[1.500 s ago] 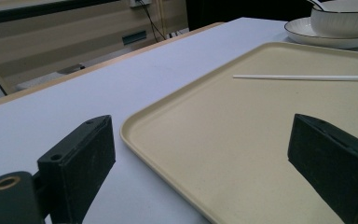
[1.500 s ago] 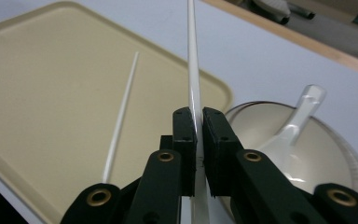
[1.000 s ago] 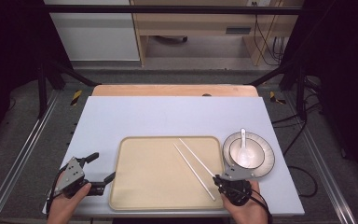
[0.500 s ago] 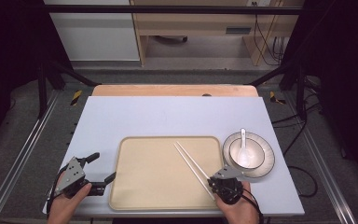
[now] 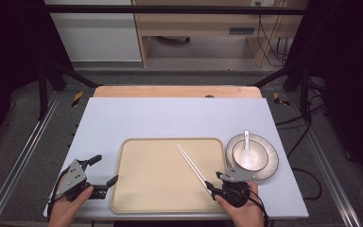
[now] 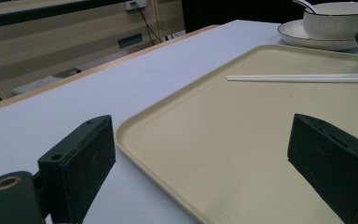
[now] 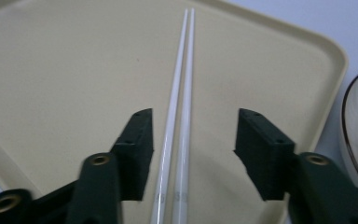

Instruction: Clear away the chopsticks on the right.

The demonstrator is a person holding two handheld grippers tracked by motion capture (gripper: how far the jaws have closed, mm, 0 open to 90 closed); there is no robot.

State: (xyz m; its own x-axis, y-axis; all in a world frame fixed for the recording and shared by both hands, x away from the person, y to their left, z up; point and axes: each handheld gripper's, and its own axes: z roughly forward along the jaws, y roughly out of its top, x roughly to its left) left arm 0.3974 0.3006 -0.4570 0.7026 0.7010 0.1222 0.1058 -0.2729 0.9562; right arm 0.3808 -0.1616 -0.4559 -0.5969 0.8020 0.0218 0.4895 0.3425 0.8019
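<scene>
White chopsticks (image 7: 179, 93) diagonal on tray (image 5: 142, 189), between right gripper's (image 7: 191, 149) parted jaws

Each gripper had two blocky black jaws on dark arms, pivoting on brass-ringed holes. The left gripper (image 5: 103, 170) carried a grey three-cornered plate dotted with small screws; the right gripper (image 5: 211, 187) bore a similar plate, and a black cable trailed behind it.
</scene>
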